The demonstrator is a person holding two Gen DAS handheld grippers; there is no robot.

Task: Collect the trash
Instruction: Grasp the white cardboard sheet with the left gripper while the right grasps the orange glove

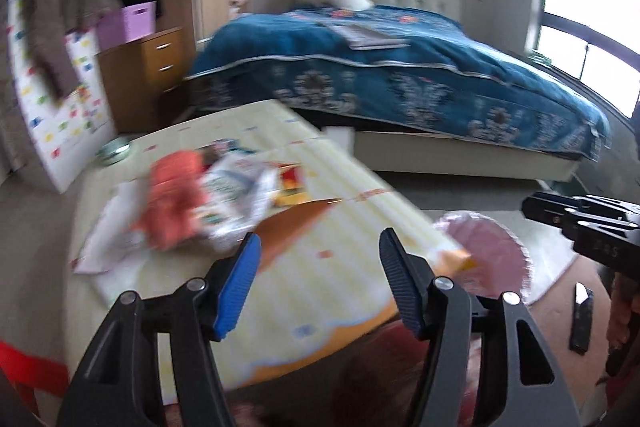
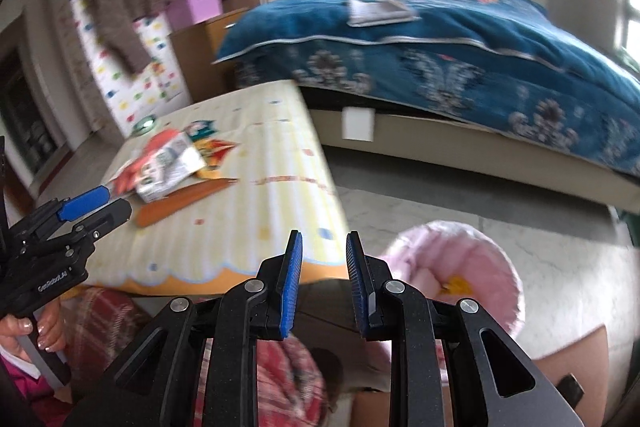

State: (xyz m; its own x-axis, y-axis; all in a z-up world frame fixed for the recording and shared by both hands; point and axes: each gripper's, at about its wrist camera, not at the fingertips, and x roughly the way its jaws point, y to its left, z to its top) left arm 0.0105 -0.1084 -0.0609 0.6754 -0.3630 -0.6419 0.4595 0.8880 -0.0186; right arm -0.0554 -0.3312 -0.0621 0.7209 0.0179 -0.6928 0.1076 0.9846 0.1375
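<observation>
Mostly, we judge the job is barely begun. Our left hand-held gripper [image 1: 320,251] hangs with its jaws apart and nothing between them, and our right hand-held gripper [image 2: 324,255] shows a narrower gap, also empty.

The trash [image 2: 176,163] lies in one loose heap on the far left part of the yellow mat [image 2: 256,227] on the floor, well apart from both grippers. Blur keeps us from an exact count. We make out about five pieces: an orange-red wrapper [image 1: 174,195], a white printed packet [image 1: 236,195], a red-and-yellow pack [image 1: 290,187], a flat orange card [image 1: 296,223] and a white sheet [image 1: 116,227] at the heap's left edge.

One pink-lined bin [image 2: 472,267] stands off the mat's near right corner, just beside the right gripper. A small yellow scrap [image 2: 456,285] shows inside it, so perhaps one piece is already in; we cannot tell more. Everything in the heap is left to carry over.
</observation>
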